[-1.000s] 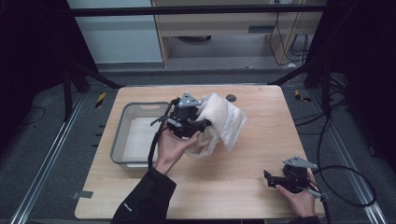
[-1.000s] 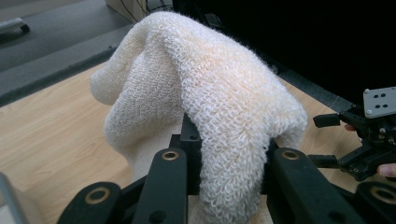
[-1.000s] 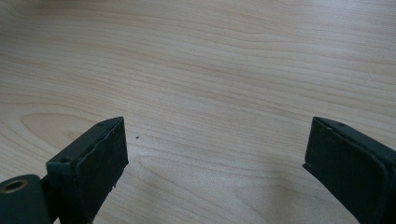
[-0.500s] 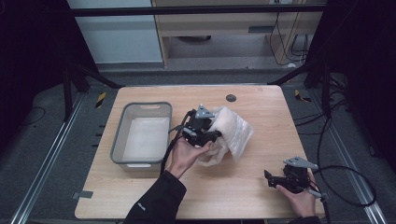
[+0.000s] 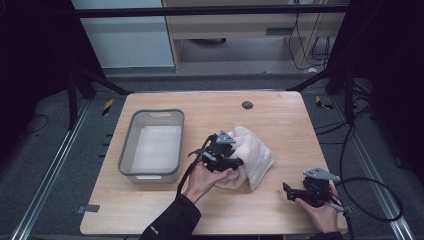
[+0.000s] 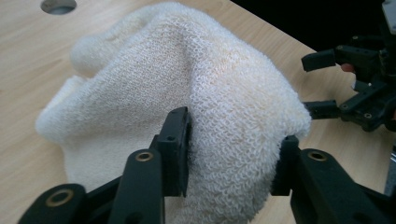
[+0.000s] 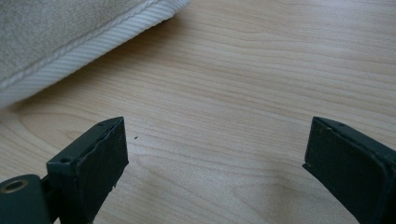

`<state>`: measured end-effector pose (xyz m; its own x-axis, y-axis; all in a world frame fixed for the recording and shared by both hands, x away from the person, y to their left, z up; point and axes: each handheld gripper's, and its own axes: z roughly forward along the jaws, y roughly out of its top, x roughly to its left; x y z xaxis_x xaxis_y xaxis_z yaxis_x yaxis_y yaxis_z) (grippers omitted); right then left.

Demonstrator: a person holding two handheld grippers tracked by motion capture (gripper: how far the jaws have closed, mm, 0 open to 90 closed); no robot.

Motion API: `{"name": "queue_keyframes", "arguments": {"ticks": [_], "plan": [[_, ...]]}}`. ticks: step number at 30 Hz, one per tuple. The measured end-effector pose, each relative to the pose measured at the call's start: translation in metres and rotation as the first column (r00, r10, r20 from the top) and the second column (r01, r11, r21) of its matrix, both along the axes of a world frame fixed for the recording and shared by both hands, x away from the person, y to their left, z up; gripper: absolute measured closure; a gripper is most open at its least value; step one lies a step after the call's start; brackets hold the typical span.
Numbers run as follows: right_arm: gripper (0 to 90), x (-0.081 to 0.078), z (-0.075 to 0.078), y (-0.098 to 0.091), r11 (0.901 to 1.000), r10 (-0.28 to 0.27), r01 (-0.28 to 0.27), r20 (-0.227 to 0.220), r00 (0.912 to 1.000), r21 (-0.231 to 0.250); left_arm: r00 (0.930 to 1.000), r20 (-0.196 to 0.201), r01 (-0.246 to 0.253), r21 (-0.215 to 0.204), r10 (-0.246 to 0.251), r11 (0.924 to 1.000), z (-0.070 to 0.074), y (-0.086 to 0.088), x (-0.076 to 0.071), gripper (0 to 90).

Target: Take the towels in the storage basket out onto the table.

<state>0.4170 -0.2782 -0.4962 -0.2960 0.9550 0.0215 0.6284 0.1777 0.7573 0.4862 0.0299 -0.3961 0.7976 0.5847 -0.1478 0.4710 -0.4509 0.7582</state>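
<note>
**A:** Where does the towel [image 5: 252, 156] lie?

**B:** It sits bunched in a heap on the wooden table [image 5: 280, 112], right of the grey tub [image 5: 131, 145] and apart from it. The left gripper [image 5: 235, 161] is pushed into its near-left side, with the person's left hand [image 5: 202, 179] behind it.

**A:** And how does it sit against the jaws?

**B:** In the left gripper view a thick fold of the towel [image 6: 196, 98] bulges up between the two black jaws of the left gripper [image 6: 233, 156]. The jaws have just been opening, and they now stand partly apart with the cloth between them. The left pad lies against the terry; at the right pad the cloth reaches up to it, but I cannot tell whether it presses. The fold is no longer pinched tight.

**A:** The other gripper?

**B:** The right gripper [image 5: 292, 192] rests low at the near right corner of the table, held by the right hand [image 5: 320, 215], well apart from the heap. In the right gripper view its jaws [image 7: 215, 154] gape wide over bare wood, with nothing between them. A hemmed edge of the towel [image 7: 70, 32] lies beyond them at the upper left, clear of both jaws.
</note>
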Motion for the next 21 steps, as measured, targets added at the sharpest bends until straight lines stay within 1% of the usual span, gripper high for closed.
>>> {"name": "queue_keyframes", "arguments": {"ticks": [2, 7, 8, 10, 12, 14, 15, 19, 21], "plan": [[5.9, 0.0, 0.0, 0.0, 1.0, 0.0, 0.0, -0.001, 1.0, -0.001, 0.9999, -0.007, 0.007, 0.001, -0.007, 1.0, -0.004, 0.0, -0.003, 54.8], [6.0, 0.0, 0.0, 0.0, 1.0, 0.0, 0.0, -0.002, 1.0, -0.006, 0.9996, -0.019, 0.023, 0.005, -0.023, 0.9997, -0.012, 0.002, -0.008, 41.8], [5.9, 0.0, 0.0, 0.0, 1.0, 0.0, 0.0, -0.002, 1.0, -0.006, 0.9995, -0.018, 0.026, 0.001, -0.026, 0.9996, -0.013, 0.003, -0.009, 39.4], [5.9, 0.0, 0.0, 0.0, 1.0, -0.001, 0.001, -0.002, 1.0, -0.007, 0.9993, -0.013, 0.036, 0.009, -0.036, 0.9993, -0.013, 0.006, -0.013, 35.5], [5.8, 0.0, 0.0, 0.0, 1.0, -0.003, 0.003, -0.004, 1.0, -0.005, 0.9994, -0.001, 0.034, 0.001, -0.034, 0.9994, -0.011, 0.011, -0.018, 32.0], [5.8, 0.0, 0.0, 0.0, 1.0, -0.003, 0.003, -0.003, 1.0, -0.006, 0.9991, 0.012, 0.042, 0.005, -0.042, 0.9991, -0.007, 0.018, -0.023, 30.2], [5.8, 0.0, 0.0, 0.0, 1.0, -0.003, 0.003, -0.003, 1.0, -0.006, 0.9989, 0.022, 0.042, 0.0, -0.042, 0.9991, -0.004, 0.021, -0.026, 29.3], [5.6, -0.001, 0.0, 0.0, 1.0, -0.006, 0.006, -0.004, 1.0, -0.005, 0.9987, 0.048, 0.016, -0.026, -0.015, 0.9995, 0.008, 0.041, -0.035, 27.5], [5.6, -0.001, 0.0, 0.0, 1.0, -0.007, 0.007, -0.004, 1.0, -0.005, 0.9978, 0.066, -0.001, -0.026, 0.003, 0.9997, 0.012, 0.052, -0.037, 27.2]]}}
